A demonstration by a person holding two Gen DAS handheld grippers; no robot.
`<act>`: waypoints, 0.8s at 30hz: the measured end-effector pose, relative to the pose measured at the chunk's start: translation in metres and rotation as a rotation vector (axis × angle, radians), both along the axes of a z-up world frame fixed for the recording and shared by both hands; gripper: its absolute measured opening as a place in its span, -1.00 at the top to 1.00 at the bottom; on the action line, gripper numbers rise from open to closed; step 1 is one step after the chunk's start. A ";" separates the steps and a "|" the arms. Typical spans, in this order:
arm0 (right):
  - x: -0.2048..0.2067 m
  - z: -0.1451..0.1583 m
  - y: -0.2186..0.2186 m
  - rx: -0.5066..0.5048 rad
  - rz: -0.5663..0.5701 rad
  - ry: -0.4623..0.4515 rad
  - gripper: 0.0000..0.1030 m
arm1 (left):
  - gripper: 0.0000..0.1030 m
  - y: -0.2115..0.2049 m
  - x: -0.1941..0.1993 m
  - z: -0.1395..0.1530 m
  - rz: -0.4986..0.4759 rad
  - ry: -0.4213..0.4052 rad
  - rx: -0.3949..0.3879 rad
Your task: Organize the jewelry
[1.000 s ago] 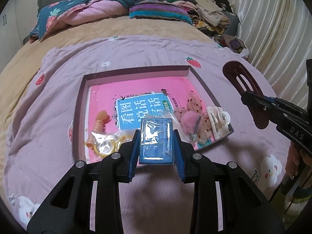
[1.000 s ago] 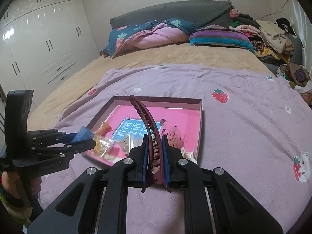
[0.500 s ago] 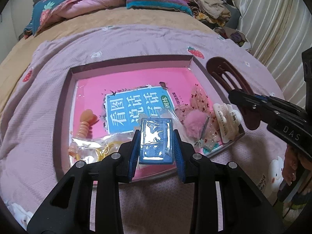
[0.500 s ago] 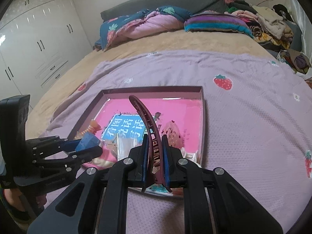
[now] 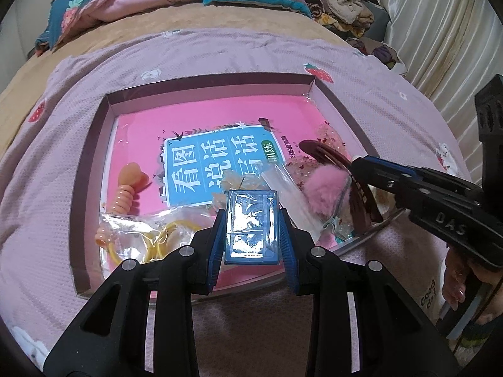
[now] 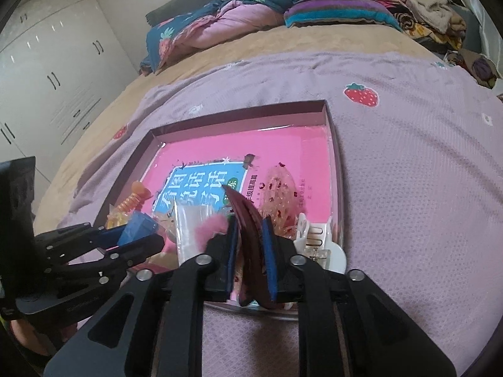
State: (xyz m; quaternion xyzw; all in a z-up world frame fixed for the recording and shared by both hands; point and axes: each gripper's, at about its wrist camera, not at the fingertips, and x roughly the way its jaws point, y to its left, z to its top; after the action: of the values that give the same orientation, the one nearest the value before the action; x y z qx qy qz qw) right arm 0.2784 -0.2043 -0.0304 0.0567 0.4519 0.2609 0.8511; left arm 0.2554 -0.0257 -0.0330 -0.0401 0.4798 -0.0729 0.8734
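A shallow box (image 5: 94, 144) with a pink floor and a blue-labelled book lies on the purple bedspread; it also shows in the right wrist view (image 6: 333, 144). My left gripper (image 5: 251, 229) is shut on a small blue plastic case (image 5: 252, 224), held over the box's near edge. My right gripper (image 6: 251, 245) is shut on a dark red curved hair clip (image 6: 248, 220), lowered over the box's right side (image 5: 333, 163). In the box lie an orange spiral hair tie (image 5: 125, 188), bagged yellow bands (image 5: 157, 235), a pink pompom (image 5: 323, 185) and a white claw clip (image 6: 317, 238).
Folded quilts and pillows (image 5: 125, 6) lie at the bed's head, a clothes pile (image 5: 339, 0) at the far right, curtains (image 5: 440, 31) on the right. White wardrobes (image 6: 47, 78) stand to the left.
Both grippers moved forward and down toward the box. The red hair clip went from beside the box to over its right side, tilting lower. The blue case stays gripped.
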 end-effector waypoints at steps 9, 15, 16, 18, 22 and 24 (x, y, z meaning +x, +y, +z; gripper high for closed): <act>-0.014 0.014 -0.015 0.007 -0.021 -0.023 0.32 | 0.53 0.001 -0.002 0.002 0.006 -0.004 -0.001; -0.020 0.019 -0.024 -0.010 -0.035 -0.035 0.18 | 0.23 0.003 -0.006 0.010 0.019 -0.020 0.002; -0.021 0.020 -0.025 -0.009 -0.037 -0.034 0.17 | 0.23 0.004 -0.006 0.011 0.021 -0.020 0.002; -0.022 0.021 -0.026 -0.007 -0.040 -0.033 0.13 | 0.20 0.005 -0.007 0.013 0.025 -0.020 0.004; -0.024 0.024 -0.026 -0.013 -0.041 -0.040 0.08 | 0.10 0.008 -0.009 0.019 0.031 -0.022 0.004; -0.025 0.025 -0.026 -0.013 -0.038 -0.040 0.07 | 0.08 0.009 -0.010 0.021 0.031 -0.023 0.005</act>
State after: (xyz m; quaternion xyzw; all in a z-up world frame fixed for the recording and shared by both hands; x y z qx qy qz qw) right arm 0.2538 -0.2306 -0.0054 0.0546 0.4352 0.2428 0.8652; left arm 0.2459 -0.0162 -0.0117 -0.0446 0.4694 -0.0585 0.8799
